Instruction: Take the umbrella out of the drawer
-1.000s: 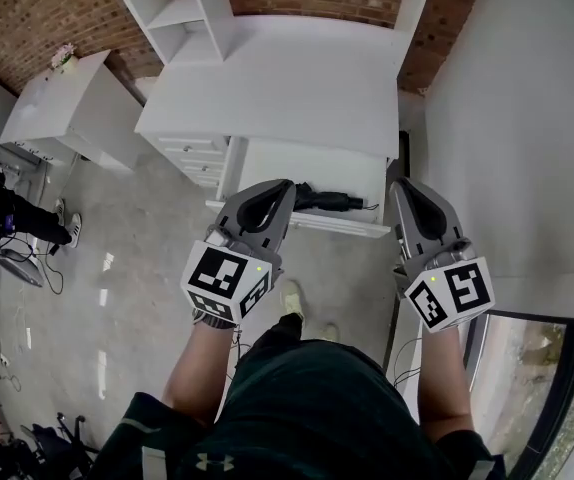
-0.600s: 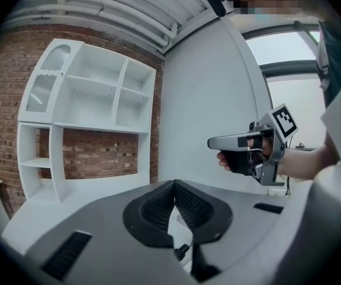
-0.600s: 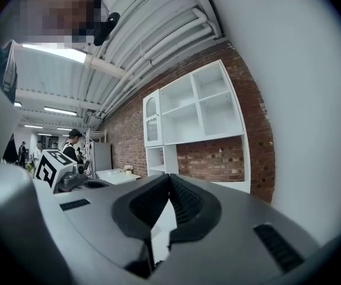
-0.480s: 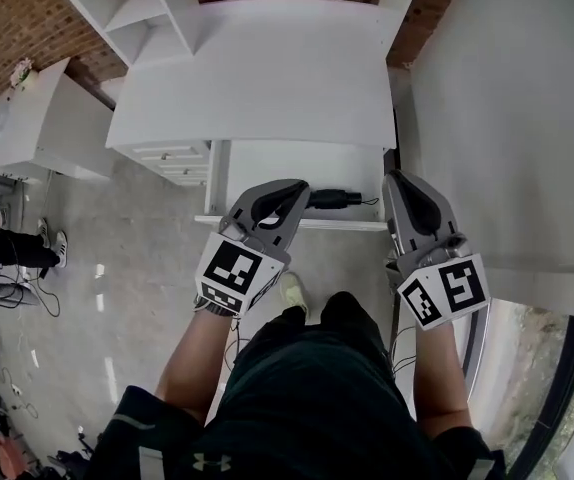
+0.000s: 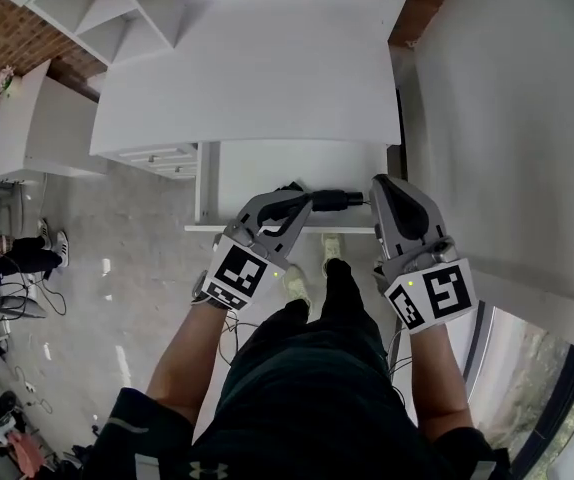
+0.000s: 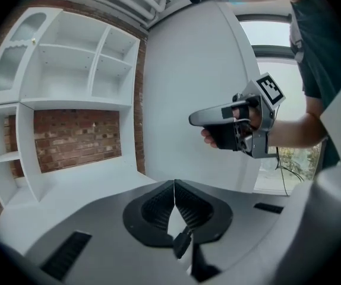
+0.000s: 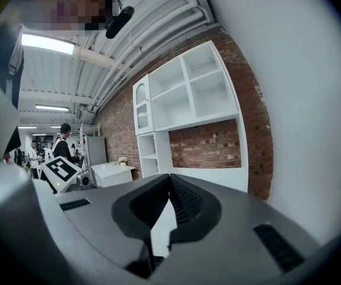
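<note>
Lying along the front of the open drawer [image 5: 257, 173], close behind its front wall: one umbrella [image 5: 332, 200], black, folded, its handle end toward the right with a thin cord trailing off it; the other end is covered in the head view by the left tool [image 6: 174, 186]. Left tool: jaws pressed together, nothing between them, tip over or just above the umbrella; whether it touches cannot be told. Right tool [image 7: 169, 183]: jaws likewise together and empty, held just beside the drawer's right end, near the umbrella's handle but apart from it. Step in hand, by judgement: the approach before the grasp, with the drawer already out and the umbrella not yet taken. Next move, by judgement: one tool must part its jaws, dip into the drawer, close across the handle or the folded body, then lift it up and toward the person over the front wall. Surroundings: white bench [image 5: 257, 68] directly above the drawer, covering its rear part; a stack of small closed drawers [image 5: 157, 156] under the bench to the left; white open shelving [image 5: 117, 8] against a brick wall [image 5: 7, 28]; a tall white panel [image 5: 507, 118] close on the right; a separate white cabinet [image 5: 17, 128] farther left; the person's shoes [image 5: 292, 283] on the grey floor below. Obstructions, by judgement: the bench edge overhead and the drawer's front wall narrow the lifting path, and the right-hand panel leaves the right tool little side room.
</note>
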